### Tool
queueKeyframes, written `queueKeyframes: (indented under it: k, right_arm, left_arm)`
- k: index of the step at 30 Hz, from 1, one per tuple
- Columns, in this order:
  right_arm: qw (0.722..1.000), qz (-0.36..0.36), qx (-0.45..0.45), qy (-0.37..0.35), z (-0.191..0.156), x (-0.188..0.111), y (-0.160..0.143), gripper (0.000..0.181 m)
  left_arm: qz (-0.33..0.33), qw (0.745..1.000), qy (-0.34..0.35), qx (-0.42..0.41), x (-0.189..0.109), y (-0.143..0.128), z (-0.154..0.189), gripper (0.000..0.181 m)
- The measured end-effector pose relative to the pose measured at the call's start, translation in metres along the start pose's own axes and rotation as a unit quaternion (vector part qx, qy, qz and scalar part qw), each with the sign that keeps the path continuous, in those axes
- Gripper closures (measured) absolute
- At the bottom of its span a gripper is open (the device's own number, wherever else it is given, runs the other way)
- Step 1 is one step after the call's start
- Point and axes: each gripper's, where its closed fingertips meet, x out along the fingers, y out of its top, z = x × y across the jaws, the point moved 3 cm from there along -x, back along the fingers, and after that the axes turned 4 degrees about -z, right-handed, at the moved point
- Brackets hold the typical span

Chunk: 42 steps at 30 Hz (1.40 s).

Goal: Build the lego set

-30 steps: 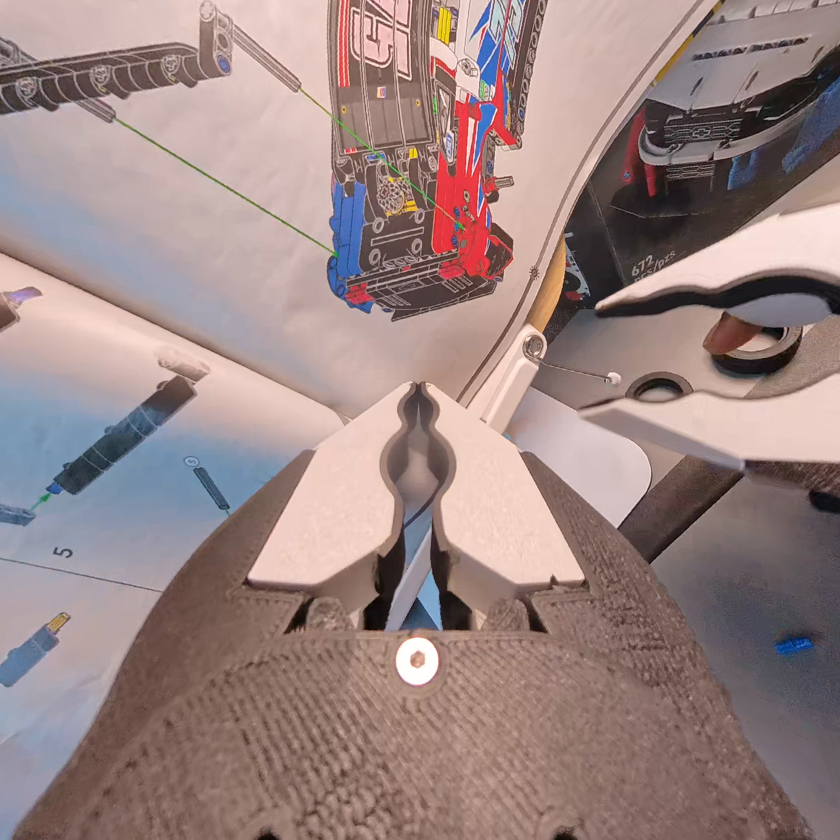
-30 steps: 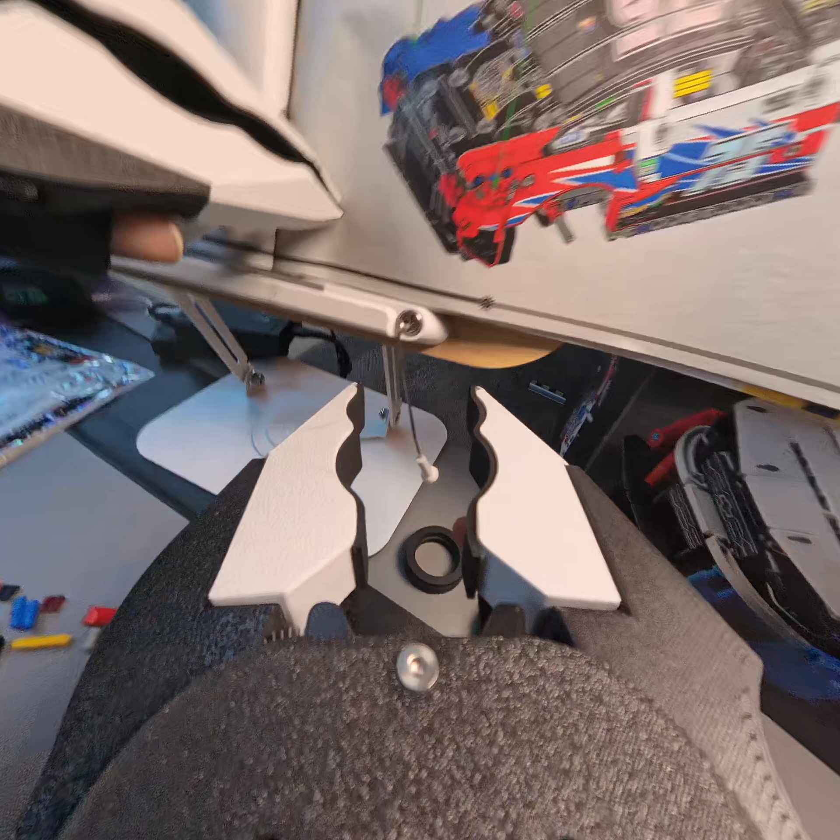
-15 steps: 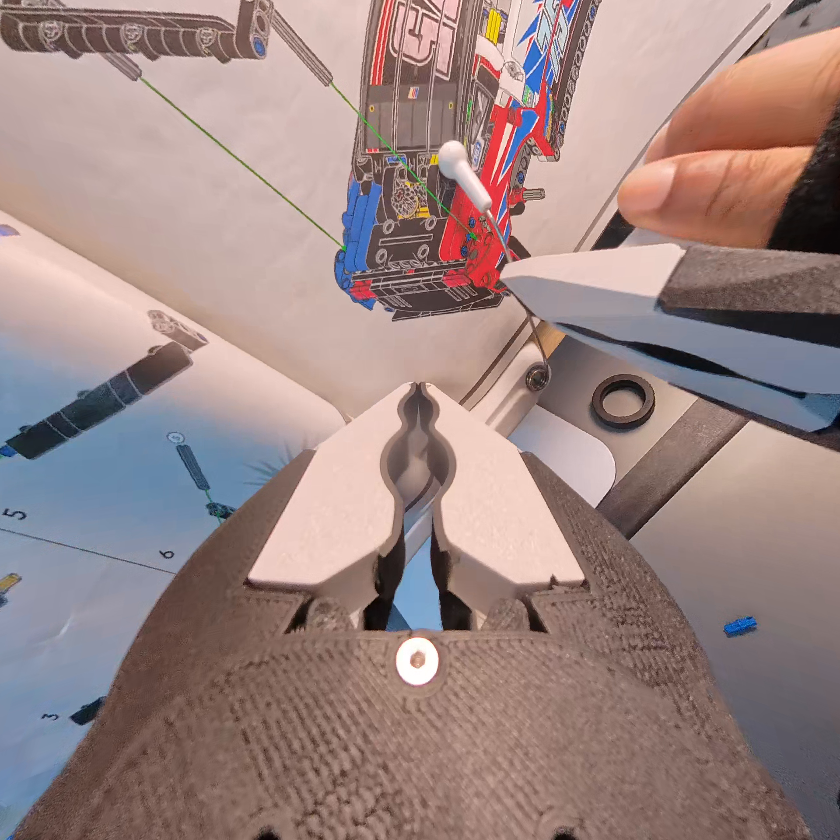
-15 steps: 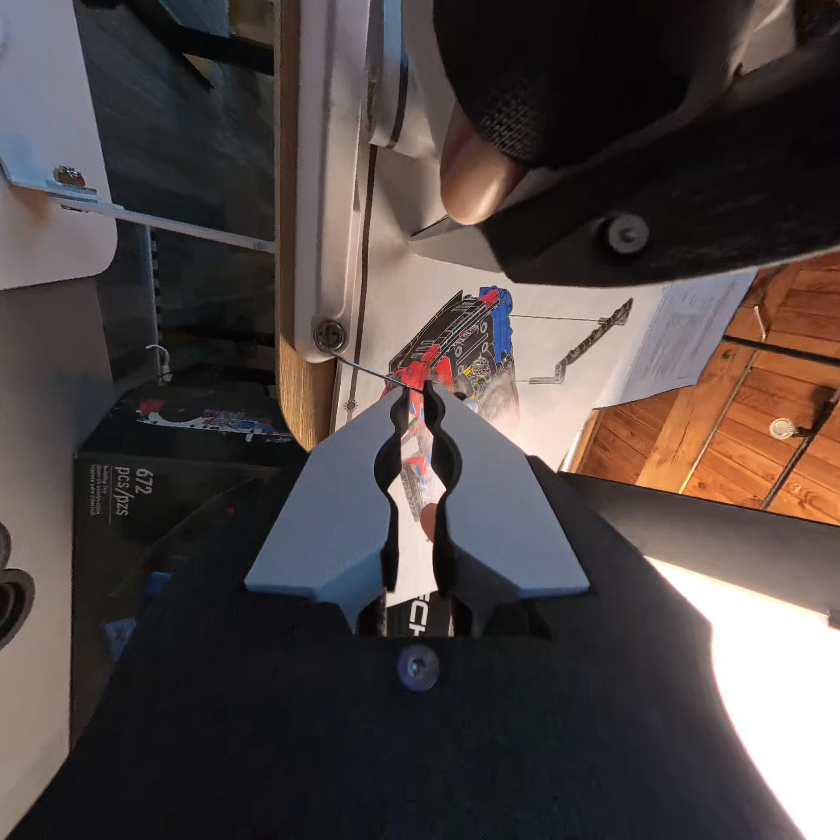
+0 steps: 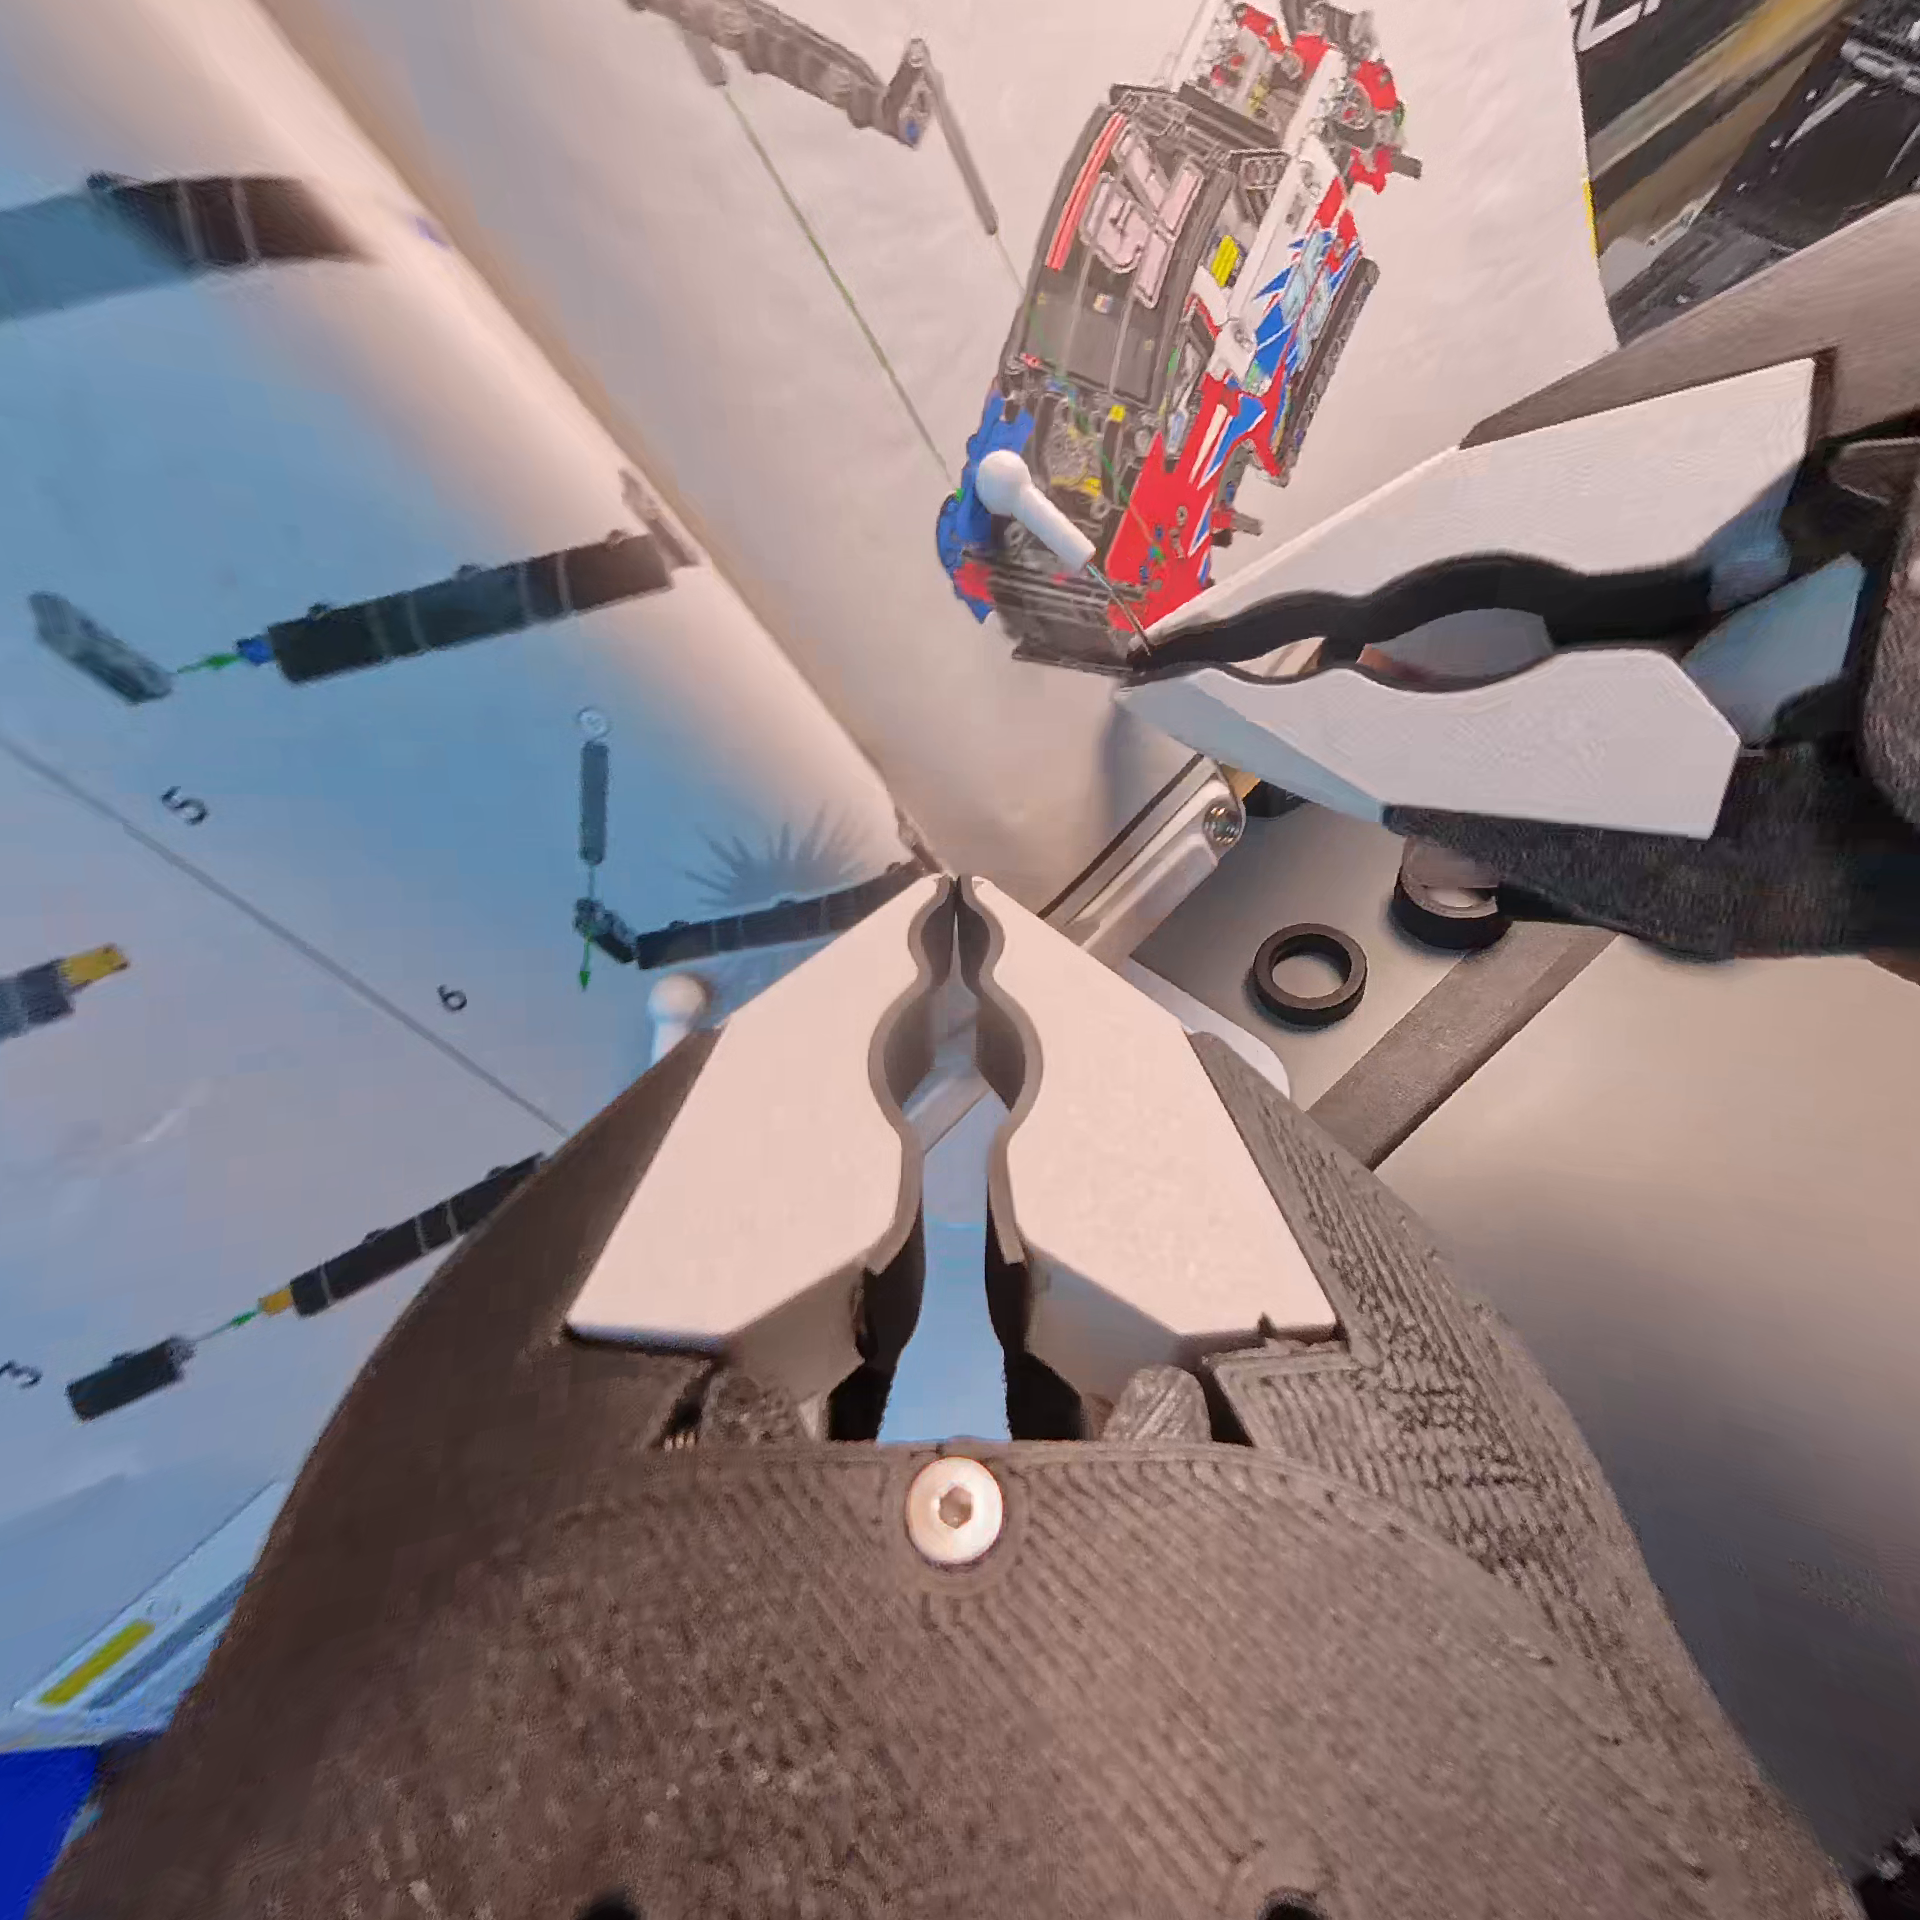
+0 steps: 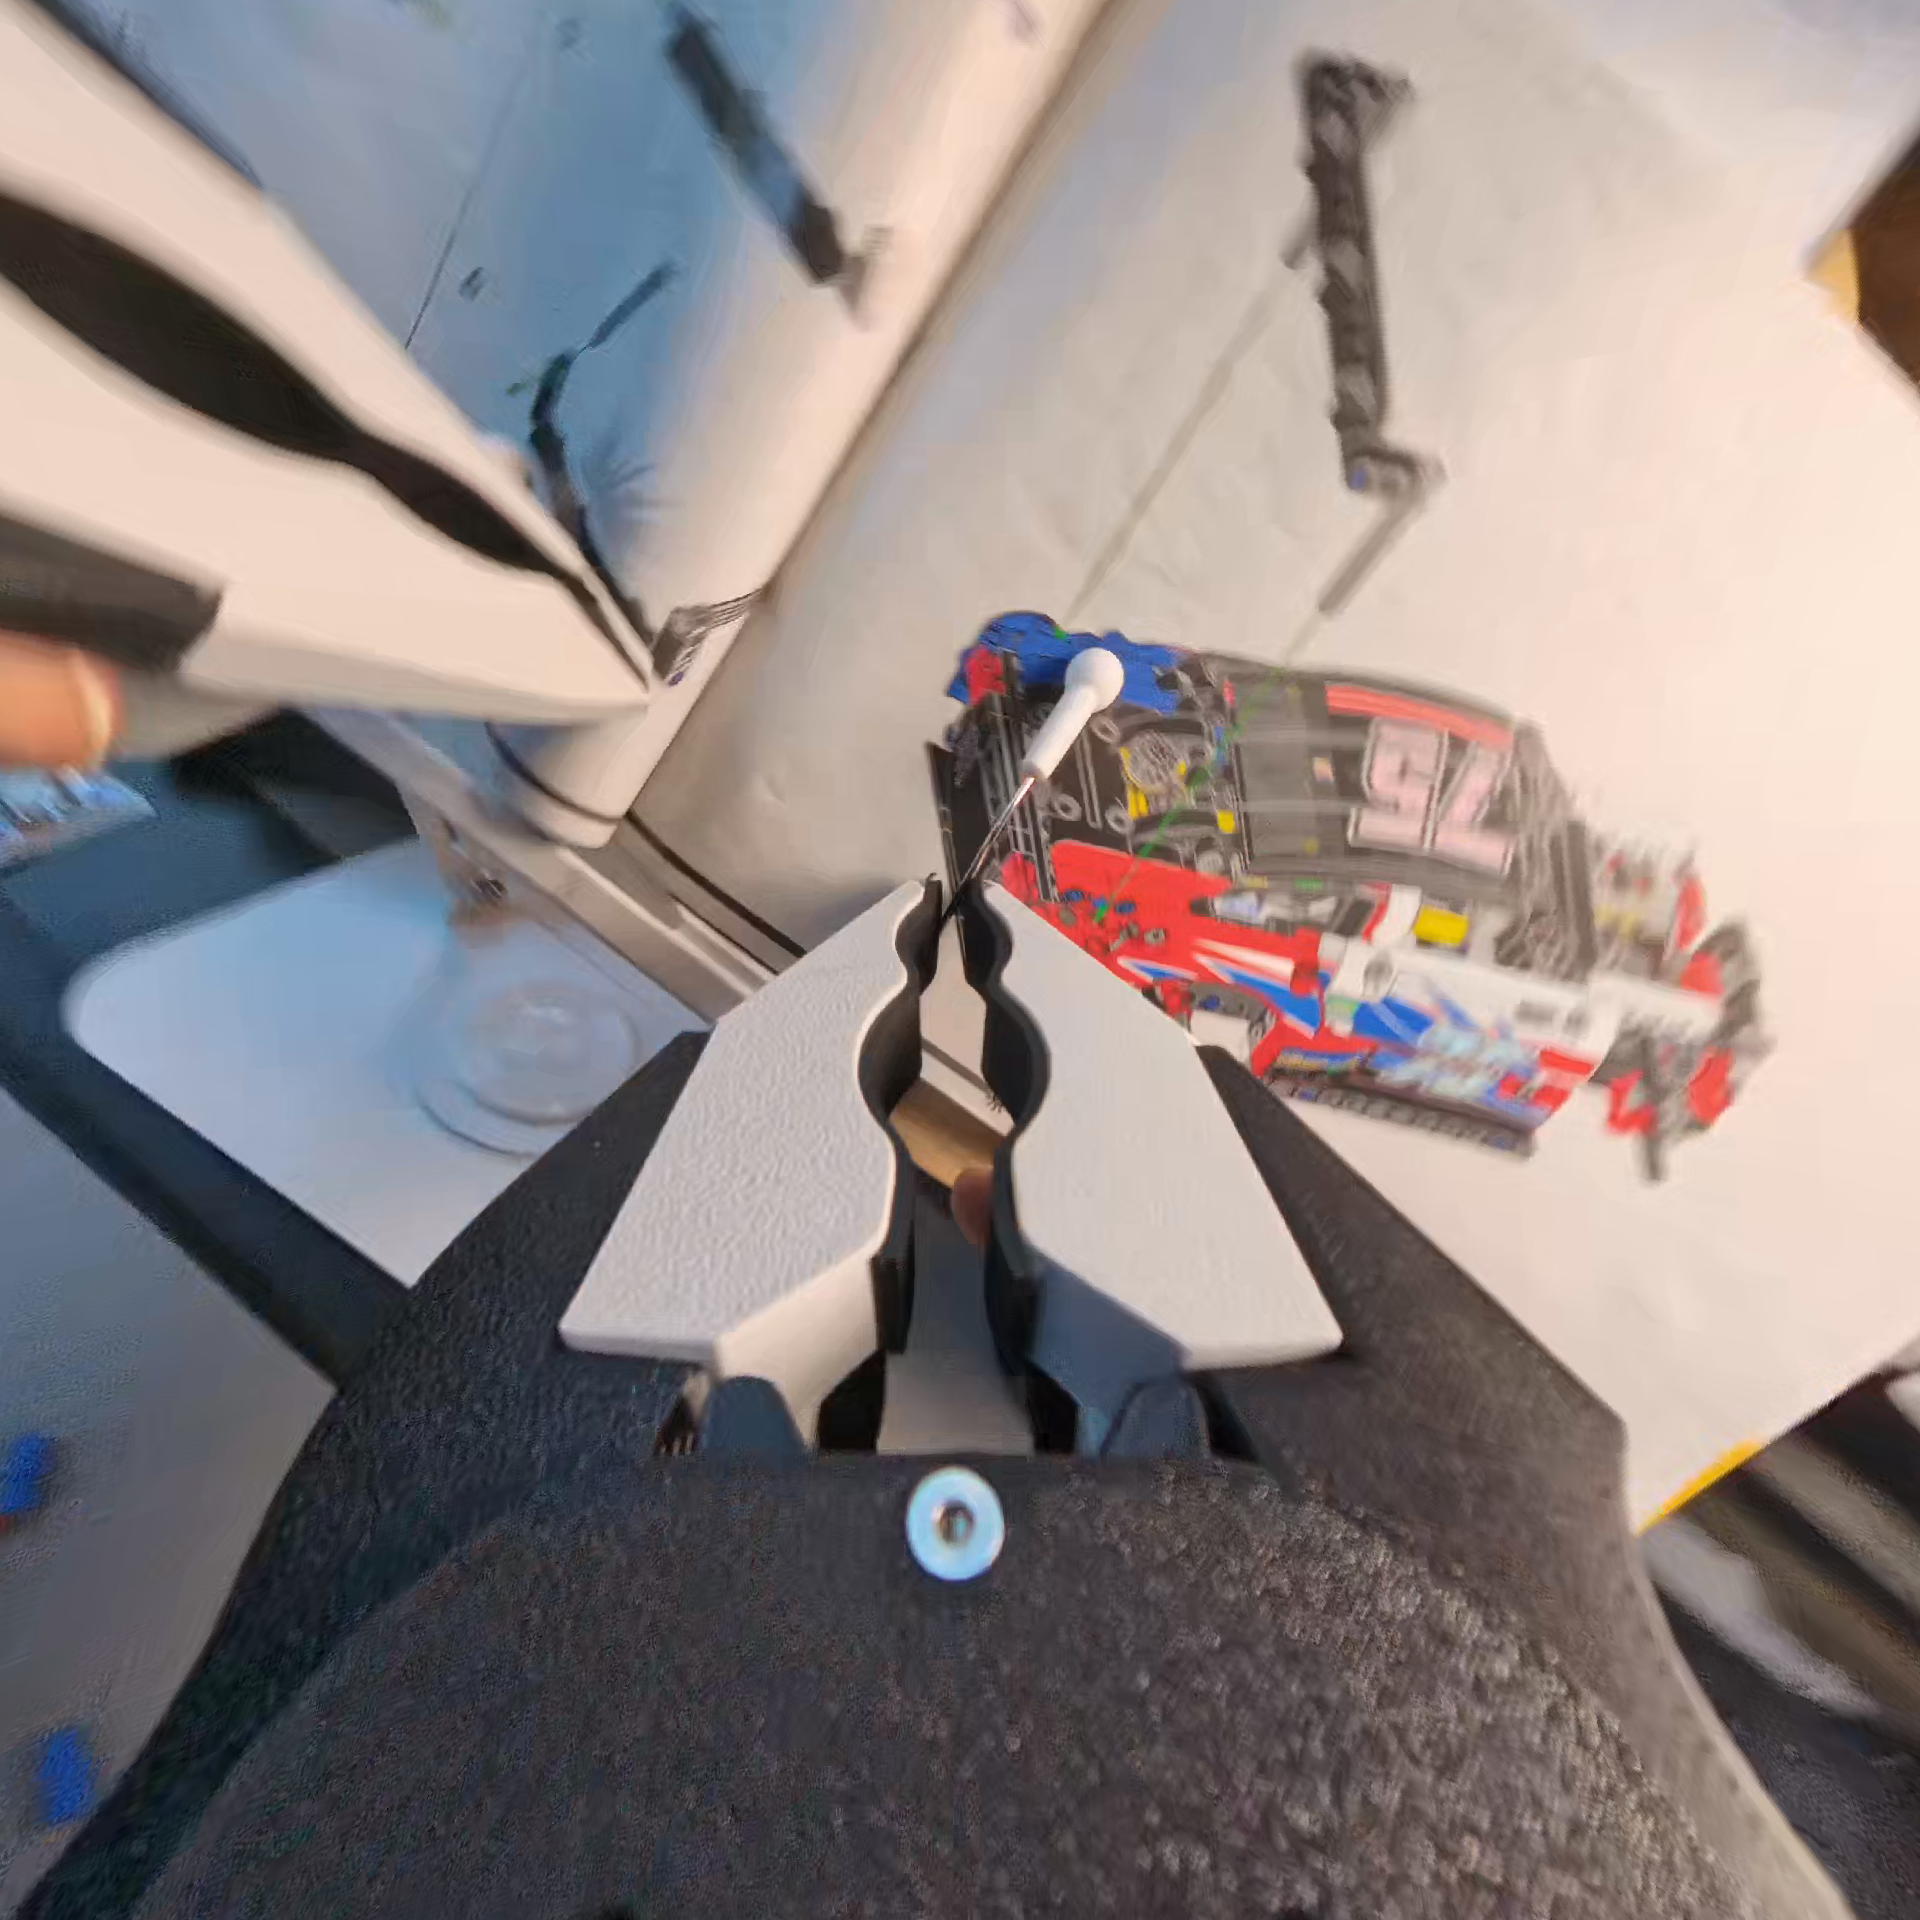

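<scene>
In the left wrist view, the left gripper (image 5: 956,894) is closed, its tips meeting at the lower edge of the open manual (image 5: 436,436), which leans on a stand (image 5: 1164,862). I cannot tell if paper is pinched between them, because the tips hide that spot. Right of the manual's car drawing, the right gripper (image 5: 1138,655) is closed on the thin wire of a page clip (image 5: 1029,509), whose white knob lies over the drawing. Below the stand, a black ring (image 5: 1307,975) lies on the grey surface (image 5: 1662,1195). No loose lego piece shows in this view. The box (image 5: 1756,156) is cut off at the top corner.

In the right wrist view, the right gripper (image 6: 951,899) pinches the clip (image 6: 1075,707) wire at its very tips, in front of the car drawing on the manual (image 6: 1558,520). The left gripper (image 6: 634,665) is left of the manual's fold, blurred. Small blue pieces (image 6: 26,1475) lie on the surface at the left edge, too blurred to identify.

The wire is very thin, so I think it may slip out and spring back. Then the page could turn or crease. The whole picture is smeared, and the stand's hinge is mostly hidden.
</scene>
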Motion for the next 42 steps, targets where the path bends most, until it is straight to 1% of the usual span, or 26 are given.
queueKeyframes:
  k: [1,2,3,6,8,10,12,14,15,17,18,21,23,24,25,28,32,35,37,39,42]
  right_arm:
    - [0.995,0.008,-0.102,-0.022,-0.006,0.0,0.003,0.179]
    - [0.984,0.01,-0.171,-0.042,-0.011,0.001,0.005,0.179]
    - [0.981,0.005,-0.188,-0.042,-0.015,0.002,0.006,0.18]
    - [0.992,-0.012,-0.128,0.0,-0.015,0.004,0.008,0.181]
    - [0.995,-0.019,-0.093,0.015,-0.014,0.002,0.005,0.179]
    - [0.999,-0.008,-0.05,0.019,-0.011,-0.008,0.004,0.161]
    - [0.999,0.016,0.036,0.027,-0.006,-0.023,0.0,0.153]
    - [0.992,0.022,0.121,0.033,-0.003,-0.032,-0.016,0.14]
    - [0.99,0.019,0.138,0.035,-0.005,-0.034,-0.025,0.135]
    - [0.991,0.01,0.128,0.039,-0.016,-0.031,-0.041,0.131]
    - [0.992,0.012,0.12,0.047,-0.024,-0.03,-0.043,0.131]
    - [0.988,0.03,0.134,0.072,-0.049,-0.036,-0.035,0.13]
    - [0.981,0.064,0.159,0.088,-0.067,-0.053,-0.022,0.127]
    - [0.977,0.078,0.175,0.095,-0.076,-0.064,-0.018,0.122]
    - [0.972,0.09,0.191,0.101,-0.085,-0.077,-0.014,0.116]
    - [0.966,0.121,0.204,0.103,-0.101,-0.123,-0.007,0.111]
    - [0.958,0.119,0.226,0.128,-0.112,-0.18,-0.009,0.115]
    - [0.956,0.12,0.242,0.114,-0.114,-0.212,-0.025,0.121]
    - [0.956,0.13,0.245,0.097,-0.114,-0.225,-0.039,0.129]
    - [0.96,0.147,0.225,0.079,-0.113,-0.23,-0.049,0.14]
    - [0.964,0.139,0.21,0.08,-0.107,-0.228,-0.051,0.141]
  left_arm:
    - [0.003,1.0,0.001,-0.004,-0.004,-0.003,-0.004,0.181]
    - [0.006,1.0,0.006,-0.009,-0.007,-0.006,-0.01,0.181]
    - [0.007,1.0,0.01,-0.012,-0.008,-0.009,-0.015,0.181]
    - [0.016,0.999,0.021,-0.023,-0.017,-0.015,-0.027,0.181]
    - [0.025,0.999,0.029,-0.039,-0.028,-0.022,-0.035,0.18]
    - [0.048,0.996,0.035,-0.067,-0.045,-0.034,-0.043,0.177]
    - [0.069,0.991,0.032,-0.11,-0.062,-0.054,-0.05,0.172]
    - [0.093,0.984,0.028,-0.152,-0.076,-0.075,-0.057,0.166]
    - [0.101,0.979,0.031,-0.172,-0.082,-0.086,-0.061,0.165]
    - [0.113,0.972,0.03,-0.202,-0.091,-0.105,-0.064,0.162]
    - [0.126,0.968,0.026,-0.213,-0.096,-0.11,-0.063,0.161]
    - [0.168,0.96,0.032,-0.223,-0.114,-0.119,-0.06,0.156]
    - [0.199,0.953,0.047,-0.222,-0.128,-0.121,-0.06,0.153]
    - [0.213,0.95,0.056,-0.22,-0.134,-0.123,-0.06,0.152]
    - [0.22,0.949,0.065,-0.214,-0.139,-0.124,-0.061,0.15]
    - [0.228,0.948,0.082,-0.206,-0.151,-0.127,-0.063,0.142]
    - [0.246,0.942,0.103,-0.204,-0.159,-0.132,-0.063,0.139]
    - [0.257,0.941,0.112,-0.192,-0.161,-0.128,-0.062,0.139]
    - [0.259,0.94,0.119,-0.187,-0.162,-0.126,-0.061,0.144]
    - [0.263,0.939,0.122,-0.187,-0.162,-0.126,-0.06,0.154]
    - [0.256,0.94,0.127,-0.186,-0.159,-0.129,-0.059,0.164]
